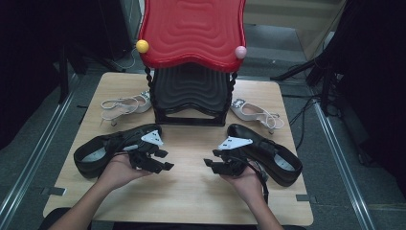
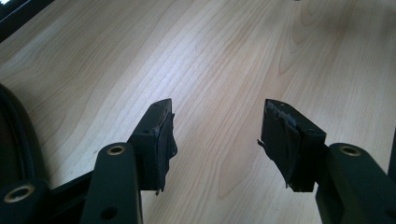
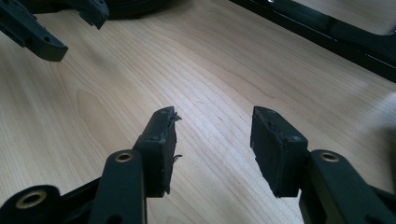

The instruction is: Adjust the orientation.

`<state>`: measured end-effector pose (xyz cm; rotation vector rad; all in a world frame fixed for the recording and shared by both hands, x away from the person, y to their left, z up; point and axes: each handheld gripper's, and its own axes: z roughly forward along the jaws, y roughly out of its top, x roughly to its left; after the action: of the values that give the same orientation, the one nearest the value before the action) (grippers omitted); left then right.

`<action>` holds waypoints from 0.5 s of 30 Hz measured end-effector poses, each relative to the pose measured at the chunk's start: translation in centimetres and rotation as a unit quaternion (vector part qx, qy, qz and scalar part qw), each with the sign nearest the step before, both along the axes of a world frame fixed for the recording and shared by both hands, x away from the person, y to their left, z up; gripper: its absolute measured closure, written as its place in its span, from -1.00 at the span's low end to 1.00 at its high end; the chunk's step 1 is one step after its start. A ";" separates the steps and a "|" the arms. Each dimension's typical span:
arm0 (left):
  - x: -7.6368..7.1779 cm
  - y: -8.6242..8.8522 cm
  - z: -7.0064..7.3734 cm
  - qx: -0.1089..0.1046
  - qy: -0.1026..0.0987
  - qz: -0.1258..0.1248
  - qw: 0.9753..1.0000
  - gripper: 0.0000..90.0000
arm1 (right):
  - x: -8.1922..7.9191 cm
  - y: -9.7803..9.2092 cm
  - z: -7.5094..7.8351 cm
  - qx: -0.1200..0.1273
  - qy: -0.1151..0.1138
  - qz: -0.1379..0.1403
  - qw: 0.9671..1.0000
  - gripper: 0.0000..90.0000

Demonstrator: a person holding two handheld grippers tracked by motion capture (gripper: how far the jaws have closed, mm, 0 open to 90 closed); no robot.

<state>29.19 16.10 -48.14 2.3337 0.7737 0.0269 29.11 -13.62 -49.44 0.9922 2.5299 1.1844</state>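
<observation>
Each black claw (image 1: 164, 160) (image 1: 209, 157) has brass-ringed pivots, frayed pads (image 2: 164, 140), a grey three-cornered plate (image 1: 152, 138).

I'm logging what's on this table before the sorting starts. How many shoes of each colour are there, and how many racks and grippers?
Black shoes: 2, left black shoe and right black shoe
White heeled sandals: 2, left sandal and right sandal
Shoe rack, red top shelf and black lower shelf: 1, rack
Grippers, both open: 2, left gripper and right gripper
Total: 7

Two black shoes (image 1: 100, 151) (image 1: 270, 151) flat on table, well apart
</observation>
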 end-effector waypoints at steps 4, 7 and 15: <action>-0.2 0.7 0.8 0.002 -0.002 0.003 1.000 -0.01 | 0.0 0.1 0.1 -0.001 -0.004 0.009 1.000 0.15; -0.5 1.6 1.4 0.002 -0.003 0.013 1.000 -0.01 | 0.2 0.3 0.2 -0.001 -0.008 0.014 1.000 0.15; -1.0 3.8 2.9 0.000 -0.007 0.036 0.999 -0.01 | 0.6 1.1 0.2 0.000 -0.005 0.033 0.999 0.15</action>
<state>28.16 19.86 -45.22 2.3023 0.8499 0.0743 29.68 -12.51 -49.26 0.9083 2.5740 1.2033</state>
